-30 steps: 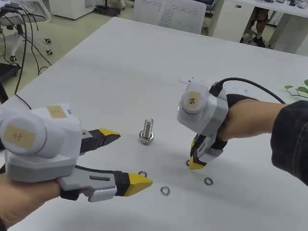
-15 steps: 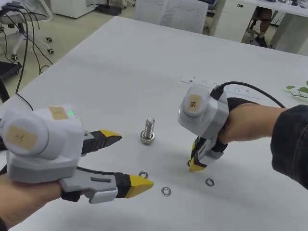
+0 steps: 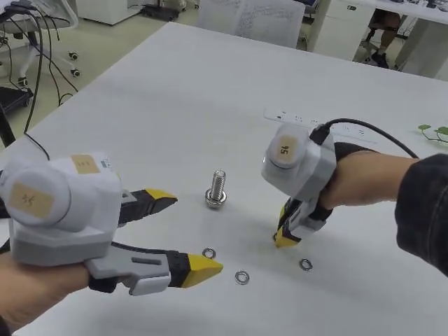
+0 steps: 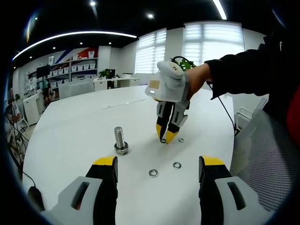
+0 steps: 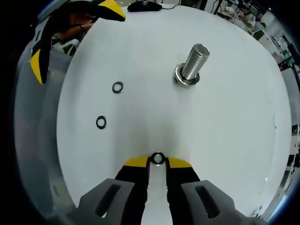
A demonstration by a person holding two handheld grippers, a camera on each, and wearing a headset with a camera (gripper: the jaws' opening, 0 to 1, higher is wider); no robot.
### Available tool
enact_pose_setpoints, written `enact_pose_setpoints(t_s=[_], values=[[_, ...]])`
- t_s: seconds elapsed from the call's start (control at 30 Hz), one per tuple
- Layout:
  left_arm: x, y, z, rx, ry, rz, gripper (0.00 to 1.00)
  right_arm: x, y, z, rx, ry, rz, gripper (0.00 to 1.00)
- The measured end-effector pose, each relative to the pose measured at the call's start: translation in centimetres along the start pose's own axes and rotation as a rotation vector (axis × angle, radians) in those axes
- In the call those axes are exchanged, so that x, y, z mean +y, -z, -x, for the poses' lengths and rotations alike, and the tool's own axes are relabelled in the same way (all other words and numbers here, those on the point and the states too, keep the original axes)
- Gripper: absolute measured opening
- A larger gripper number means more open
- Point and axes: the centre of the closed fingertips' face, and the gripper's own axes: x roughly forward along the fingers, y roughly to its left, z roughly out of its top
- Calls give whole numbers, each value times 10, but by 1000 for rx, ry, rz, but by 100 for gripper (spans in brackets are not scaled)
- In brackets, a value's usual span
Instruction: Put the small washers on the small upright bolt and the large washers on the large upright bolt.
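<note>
Near left: note left gripper, jaws spread wide, holding nothing. Just right of it, see first loose washer and second loose washer flat on table. Farther back, centre: find one upright bolt. Right of that, see right gripper tipped down, jaws nearly closed, pinching held washer. Near right: third loose washer. Judge step as pickup. Next: lift, carry left to bolt, centre hole over thread, release.
</note>
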Motion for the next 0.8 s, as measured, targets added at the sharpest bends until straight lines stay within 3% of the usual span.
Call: enact_pose_setpoints(t_s=[0.53,0.8], values=[[-2,-1,-3,9,12,-21,70,-1,0,1,-10,19,-3,13],[-3,0,-5,21,23,-62,71,2,-8,19,-47,24,-21,13]])
